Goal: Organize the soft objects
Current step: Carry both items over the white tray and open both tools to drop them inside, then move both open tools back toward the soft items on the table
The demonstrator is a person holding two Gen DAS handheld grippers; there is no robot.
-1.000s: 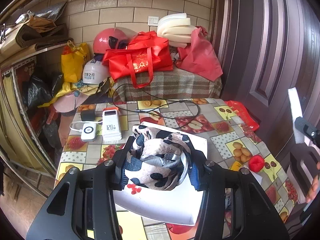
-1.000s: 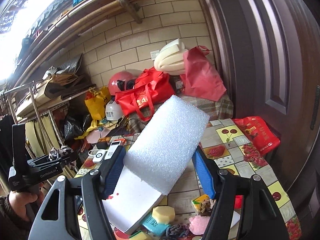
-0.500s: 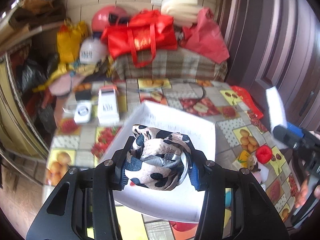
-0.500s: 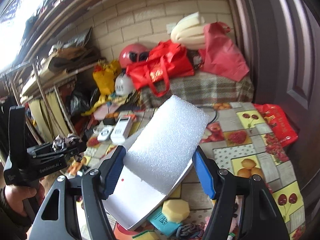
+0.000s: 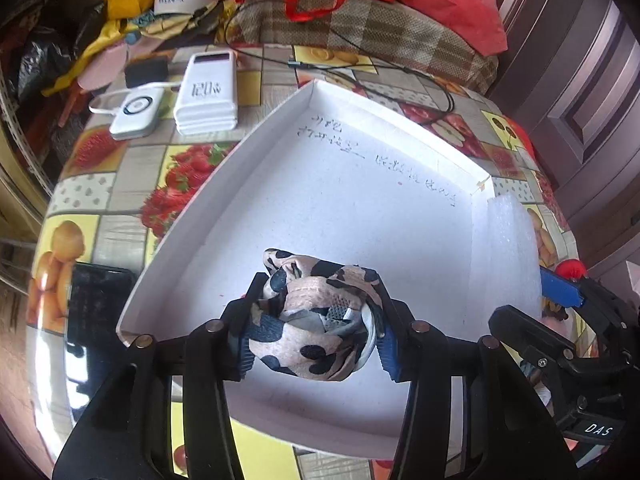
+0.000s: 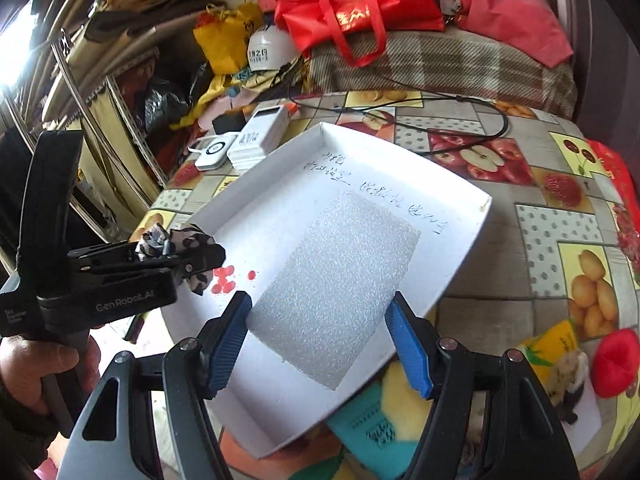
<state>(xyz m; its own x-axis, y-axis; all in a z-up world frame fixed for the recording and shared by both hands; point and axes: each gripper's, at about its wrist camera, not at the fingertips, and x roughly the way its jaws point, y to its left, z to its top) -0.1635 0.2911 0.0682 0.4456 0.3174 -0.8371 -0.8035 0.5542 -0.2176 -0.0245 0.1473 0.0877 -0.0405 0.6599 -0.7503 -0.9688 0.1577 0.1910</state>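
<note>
My left gripper (image 5: 314,334) is shut on a balled spotted scarf (image 5: 316,320) and holds it just above the near-left part of a white shallow box (image 5: 360,200). My right gripper (image 6: 320,340) is shut on a white foam pad (image 6: 336,280) and holds it over the box (image 6: 280,400) at its right side. In the left wrist view the foam pad (image 5: 512,248) shows edge-on at the box's right wall. In the right wrist view the left gripper (image 6: 188,256) with the scarf (image 6: 176,240) sits at the box's left edge.
Two white power banks (image 5: 206,92) and a black cable (image 5: 400,76) lie beyond the box on the fruit-print tablecloth. A black phone (image 5: 96,304) lies left of it. A yellow sponge, a teal pack (image 6: 372,428) and a red soft item (image 6: 614,360) lie near right.
Both grippers have moved down and forward to the white box. The scarf and the foam pad are now low over its inside, still held.
</note>
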